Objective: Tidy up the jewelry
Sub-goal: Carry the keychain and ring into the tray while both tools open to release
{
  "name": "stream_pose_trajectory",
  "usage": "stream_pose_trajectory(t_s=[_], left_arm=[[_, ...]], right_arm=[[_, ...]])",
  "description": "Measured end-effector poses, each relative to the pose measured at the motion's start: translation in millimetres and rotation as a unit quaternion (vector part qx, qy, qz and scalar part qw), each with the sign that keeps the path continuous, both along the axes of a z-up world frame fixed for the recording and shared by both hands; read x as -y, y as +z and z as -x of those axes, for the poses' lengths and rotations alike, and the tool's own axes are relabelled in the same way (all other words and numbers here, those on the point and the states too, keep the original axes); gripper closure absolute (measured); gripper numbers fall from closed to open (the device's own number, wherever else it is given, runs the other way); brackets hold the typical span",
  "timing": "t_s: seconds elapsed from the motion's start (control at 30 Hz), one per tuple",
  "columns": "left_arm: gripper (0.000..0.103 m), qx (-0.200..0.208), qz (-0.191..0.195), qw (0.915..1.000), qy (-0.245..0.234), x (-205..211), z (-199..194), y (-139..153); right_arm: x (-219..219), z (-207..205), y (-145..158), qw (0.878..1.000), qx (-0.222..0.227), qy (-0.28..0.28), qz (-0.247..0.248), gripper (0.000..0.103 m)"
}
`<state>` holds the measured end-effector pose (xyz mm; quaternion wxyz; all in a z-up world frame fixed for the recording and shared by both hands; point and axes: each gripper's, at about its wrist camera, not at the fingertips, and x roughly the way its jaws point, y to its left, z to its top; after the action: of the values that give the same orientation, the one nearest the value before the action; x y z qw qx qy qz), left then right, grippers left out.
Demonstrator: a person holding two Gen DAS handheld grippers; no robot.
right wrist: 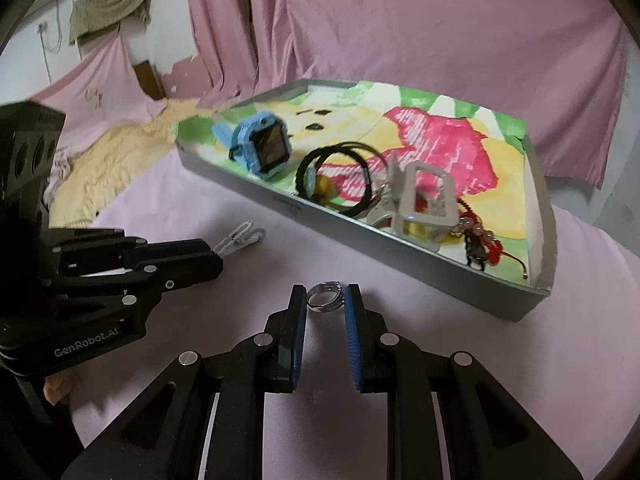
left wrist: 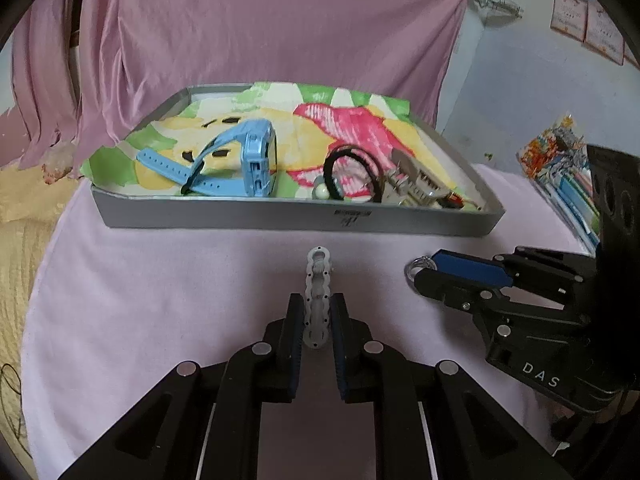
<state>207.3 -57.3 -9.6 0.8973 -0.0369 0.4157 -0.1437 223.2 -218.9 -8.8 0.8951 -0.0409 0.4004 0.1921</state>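
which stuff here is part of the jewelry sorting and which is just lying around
Part of the job:
- white hair clip, in the left hand-held gripper
- silver ring, in the right hand-held gripper
- grey tray
- blue watch, black hair ties

Just lying about:
- pink curtain
- booklets
- yellow blanket

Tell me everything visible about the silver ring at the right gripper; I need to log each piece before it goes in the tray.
The silver ring is a thin, shiny metal band, seemingly doubled, with a small protrusion on one side. It sits upright between the tips of the right gripper, whose jaws close on both its sides, above the pink cloth and short of the grey tray. From the left wrist view it pokes out past the fingertips.
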Motion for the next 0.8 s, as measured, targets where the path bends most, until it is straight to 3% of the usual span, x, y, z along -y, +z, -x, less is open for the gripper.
stream_pose_trajectory(t_s=[0.3,0.43,0.6,0.8], left_arm=[[0.090,0.064,0.058,0.9962,0.015,-5.8,3.0,19.2],[0.090,0.092,0.064,0.9934,0.025,-3.3,-8.9,32.7],[0.090,0.097,0.060,0.9932,0.026,6.6,-33.7,39.4],[0.090,0.083,0.059,0.9942,0.035,16.2,-60.7,31.0]], right_arm=[[19.6,6.2,10.5,0.998,0.036,-0.027,-0.043,0.086],[31.2,2.5,23.0,0.994,0.070,-0.049,-0.063,0.086],[44.8,-11.2,30.1,0.991,0.084,-0.080,-0.069,0.086],[61.2,-34.7,22.2,0.986,0.071,-0.131,-0.076,0.086]])
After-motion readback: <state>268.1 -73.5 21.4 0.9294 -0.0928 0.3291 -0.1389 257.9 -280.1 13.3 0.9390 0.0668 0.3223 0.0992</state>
